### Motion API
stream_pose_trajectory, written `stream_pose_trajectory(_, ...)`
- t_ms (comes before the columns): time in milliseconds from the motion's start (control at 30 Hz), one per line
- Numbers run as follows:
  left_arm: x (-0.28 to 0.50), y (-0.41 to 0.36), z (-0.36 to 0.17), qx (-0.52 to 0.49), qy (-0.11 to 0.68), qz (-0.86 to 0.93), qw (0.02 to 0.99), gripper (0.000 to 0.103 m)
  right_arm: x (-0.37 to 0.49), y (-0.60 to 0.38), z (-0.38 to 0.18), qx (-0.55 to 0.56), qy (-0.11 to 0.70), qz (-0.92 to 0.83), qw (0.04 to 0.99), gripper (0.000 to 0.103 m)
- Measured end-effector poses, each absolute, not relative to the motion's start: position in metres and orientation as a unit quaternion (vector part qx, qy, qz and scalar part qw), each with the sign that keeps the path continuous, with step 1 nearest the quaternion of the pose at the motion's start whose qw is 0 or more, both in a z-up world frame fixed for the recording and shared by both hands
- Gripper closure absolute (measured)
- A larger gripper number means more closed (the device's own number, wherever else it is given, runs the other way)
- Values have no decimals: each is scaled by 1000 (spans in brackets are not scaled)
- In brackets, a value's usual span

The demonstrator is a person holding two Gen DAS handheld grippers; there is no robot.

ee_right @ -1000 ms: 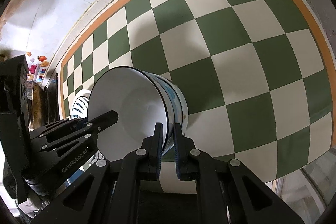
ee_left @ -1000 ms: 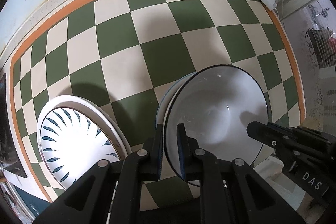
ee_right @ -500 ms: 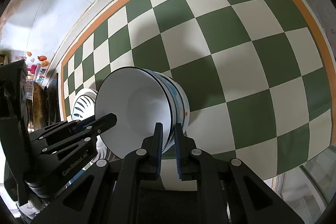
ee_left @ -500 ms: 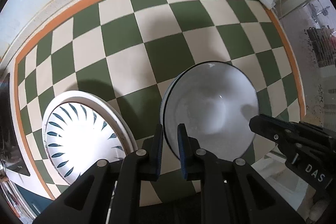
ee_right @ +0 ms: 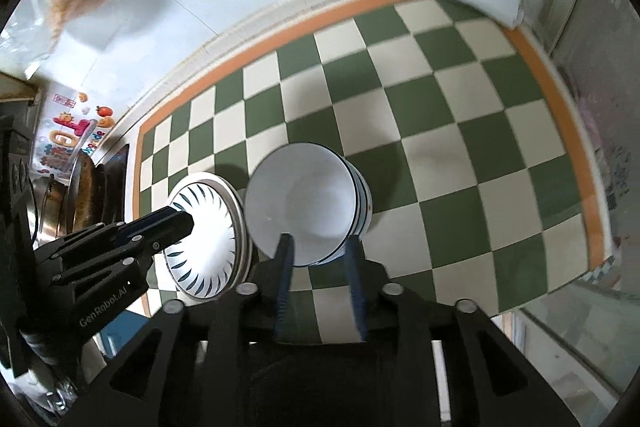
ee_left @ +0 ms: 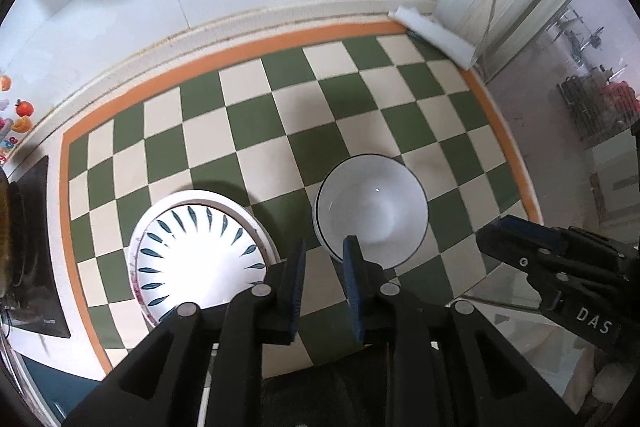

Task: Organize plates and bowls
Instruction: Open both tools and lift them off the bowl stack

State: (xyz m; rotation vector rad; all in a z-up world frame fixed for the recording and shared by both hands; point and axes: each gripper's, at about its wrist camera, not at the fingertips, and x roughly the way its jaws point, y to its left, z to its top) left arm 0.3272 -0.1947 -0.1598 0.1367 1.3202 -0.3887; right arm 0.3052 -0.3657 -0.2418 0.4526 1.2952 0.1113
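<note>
Bowls (ee_left: 372, 215) sit seemingly just beside plates (ee_left: 200, 251).

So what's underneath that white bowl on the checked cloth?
The white bowl sits nested on other bowls; the rims with blue bands show at its side. How many there are, and their insides, are hidden.
</note>
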Motion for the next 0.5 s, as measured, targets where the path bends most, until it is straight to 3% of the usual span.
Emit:
stream_pose_trajectory(233, 310, -184, -129, 49, 590, -200, 781, 68, 282, -361, -196, 195, 569, 46, 797, 46)
stream_pose_trajectory(333, 303, -180, -115, 50, 573, -208, 791, 49, 275, -359, -181, 185, 558, 41, 808, 34)
stream_pose_trajectory(400, 300, -178, -107, 47, 564, -213, 797, 27, 271, -357, -171, 180, 552, 41, 813, 27)
stream_pose_trajectory(500, 299, -174, -100, 46, 556, -212, 802, 15, 266, -356, -162, 176, 547, 36, 818, 19)
